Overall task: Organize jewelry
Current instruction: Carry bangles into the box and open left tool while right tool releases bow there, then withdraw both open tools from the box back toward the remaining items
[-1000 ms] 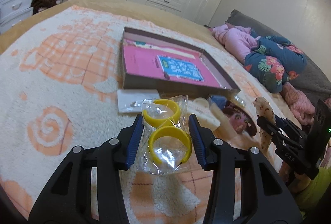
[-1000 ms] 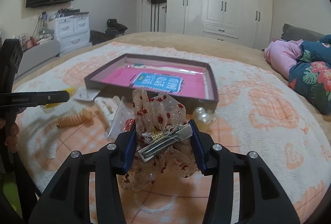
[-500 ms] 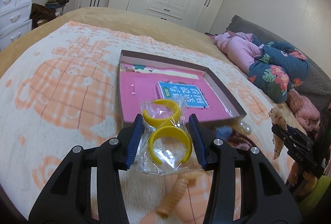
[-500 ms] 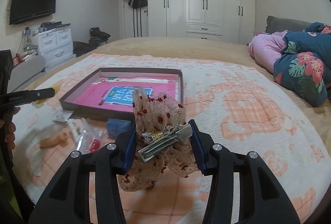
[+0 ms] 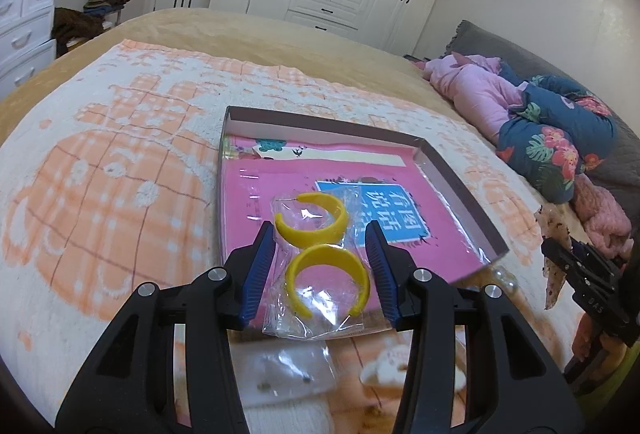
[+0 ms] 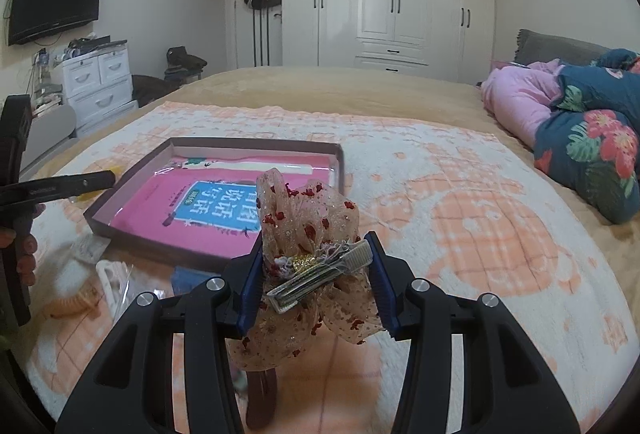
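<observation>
My left gripper is shut on a clear bag of yellow hoop earrings, which hangs over the near edge of the shallow box with a pink book inside. My right gripper is shut on a beige lace hair bow with red dots and a metal clip, held above the blanket at the box's near right corner. From the left wrist view the right gripper with the bow shows at the right edge; the left gripper's finger shows at the left of the right wrist view.
On the orange-and-white blanket near the box lie a small clear packet, a white hair claw, an orange spiral hair tie, a blue item and clear beads. Folded bedding is piled at the right.
Both grippers moved forward toward the box with their loads. The earring bag now hangs over the box's near edge, and the loose items have slid below and behind the fingers.
</observation>
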A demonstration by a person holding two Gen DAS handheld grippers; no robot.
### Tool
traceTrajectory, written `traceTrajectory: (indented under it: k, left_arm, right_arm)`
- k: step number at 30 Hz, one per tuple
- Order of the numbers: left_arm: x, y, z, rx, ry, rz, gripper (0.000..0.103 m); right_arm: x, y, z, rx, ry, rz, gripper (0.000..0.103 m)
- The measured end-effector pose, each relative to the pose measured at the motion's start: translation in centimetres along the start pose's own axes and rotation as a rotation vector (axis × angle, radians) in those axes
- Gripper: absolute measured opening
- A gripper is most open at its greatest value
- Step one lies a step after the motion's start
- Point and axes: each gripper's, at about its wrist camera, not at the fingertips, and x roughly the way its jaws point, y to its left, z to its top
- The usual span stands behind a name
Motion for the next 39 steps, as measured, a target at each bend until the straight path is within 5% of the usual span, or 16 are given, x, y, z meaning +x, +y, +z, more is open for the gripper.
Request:
traceTrajectory:
  k: [11, 24, 29, 34, 39]
  left_arm:
    - [2.6, 0.5, 0.9, 0.012, 0.035, 0.022, 0.037]
    - [3.8, 1.0, 1.0, 0.005, 0.052, 0.026, 0.044]
    - [3.1, 1.1, 1.0, -0.005, 0.031, 0.025, 0.049]
    - [1.6, 0.7, 1.0, -0.003, -0.001, 0.026, 0.064]
    - [0.4, 0.3, 0.8, -0.008, -0.025, 0.029, 0.077]
  right_arm:
    - [6.7, 1.0, 3.2, 0.001, 0.071, 0.017, 0.045]
    - [10.8, 2.0, 2.6, -0.024, 0.151, 0.005, 0.05]
    - [10.1, 1.9, 2.8, -0.019, 0.121, 0.014, 0.068]
    - [8.5, 1.6, 3.0, 0.017, 0.074, 0.027, 0.083]
    - [6.5, 1.4, 3.3, 0.03, 0.016, 0.026, 0.09]
